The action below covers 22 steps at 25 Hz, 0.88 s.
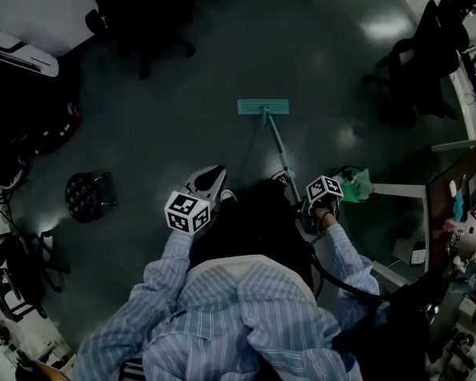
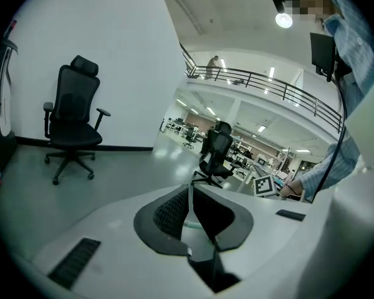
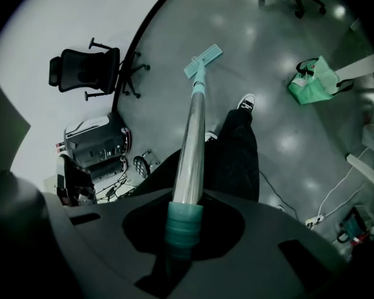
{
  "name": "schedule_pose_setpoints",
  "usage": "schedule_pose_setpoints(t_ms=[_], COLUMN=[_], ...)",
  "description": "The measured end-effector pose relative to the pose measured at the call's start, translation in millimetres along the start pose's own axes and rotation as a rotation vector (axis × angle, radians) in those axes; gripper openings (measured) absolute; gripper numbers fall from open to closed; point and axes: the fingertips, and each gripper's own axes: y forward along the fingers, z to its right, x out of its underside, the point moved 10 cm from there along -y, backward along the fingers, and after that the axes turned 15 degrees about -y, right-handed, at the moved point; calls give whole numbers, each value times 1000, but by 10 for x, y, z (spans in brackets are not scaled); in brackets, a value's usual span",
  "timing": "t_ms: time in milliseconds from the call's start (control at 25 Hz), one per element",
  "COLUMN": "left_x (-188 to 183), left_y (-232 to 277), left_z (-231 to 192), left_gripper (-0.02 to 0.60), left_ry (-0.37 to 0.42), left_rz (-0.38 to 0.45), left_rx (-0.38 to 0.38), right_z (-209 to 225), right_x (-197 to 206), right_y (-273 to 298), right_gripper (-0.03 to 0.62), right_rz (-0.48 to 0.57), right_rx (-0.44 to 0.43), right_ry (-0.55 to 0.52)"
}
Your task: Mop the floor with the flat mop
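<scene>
The flat mop lies with its teal head (image 1: pixel 262 106) on the dark floor ahead of me. Its metal handle (image 1: pixel 276 145) slants back to my right gripper (image 1: pixel 311 205). In the right gripper view the handle (image 3: pixel 193 129) runs from the mop head (image 3: pixel 202 58) down into the jaws. My right gripper (image 3: pixel 186 220) is shut on its teal grip (image 3: pixel 183 224). My left gripper (image 1: pixel 214 173) is held up at my left, away from the mop. In the left gripper view, my left gripper (image 2: pixel 190 192) has its jaws together with nothing between them, pointing across the room.
Black office chairs stand at the far left (image 1: pixel 143 22) and far right (image 1: pixel 416 54). A round black stool (image 1: pixel 87 195) is on my left. A green bag (image 1: pixel 357 185) sits by a white desk (image 1: pixel 401 189) on my right. My leg and shoe (image 3: pixel 244 101) are beside the handle.
</scene>
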Motion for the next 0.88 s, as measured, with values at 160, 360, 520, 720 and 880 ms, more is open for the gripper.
schedule_pose_setpoints(t_ms=[160, 360, 520, 720, 880], left_x=[27, 48, 39, 15, -36], left_y=[32, 56, 42, 18, -14], left_z=[53, 77, 60, 68, 23], left_gripper=[25, 25, 25, 25, 25], left_ry=[14, 19, 18, 30, 34], left_rz=[-13, -18, -4, 10, 20], left_rx=[26, 34, 22, 20, 14], right_z=[56, 148, 96, 39, -3], right_x=[457, 705, 631, 510, 345], right_y=[40, -49, -91, -139, -183], right_gripper=[34, 34, 34, 34, 34], right_rz=[-11, -9, -41, -45, -28], right_rx=[-18, -33, -6, -7, -49], right_ry=[10, 49, 9, -7, 10])
